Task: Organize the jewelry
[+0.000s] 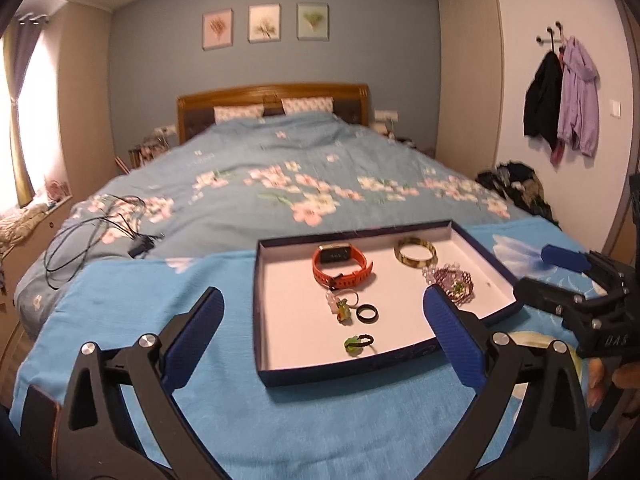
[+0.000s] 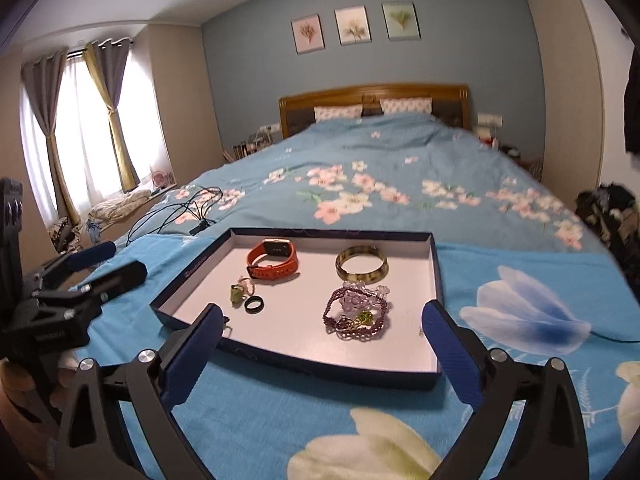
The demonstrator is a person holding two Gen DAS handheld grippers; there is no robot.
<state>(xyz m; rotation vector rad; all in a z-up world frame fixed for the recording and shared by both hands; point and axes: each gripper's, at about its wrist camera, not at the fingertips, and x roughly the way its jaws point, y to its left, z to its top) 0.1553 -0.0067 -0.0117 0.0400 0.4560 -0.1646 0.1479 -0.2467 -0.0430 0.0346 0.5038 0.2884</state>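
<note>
The left tongs (image 1: 322, 326) stand wide apart with nothing between them, just short of a shallow box (image 1: 280, 372) on the bed (image 1: 240, 168). Ahead lie an orange watch (image 1: 342, 266), a bangle (image 1: 415, 253) and rings (image 1: 367, 313).

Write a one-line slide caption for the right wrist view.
Open right gripper before a shallow box on the bed, holding an orange watch, bangle, black ring and purple beads.
</note>
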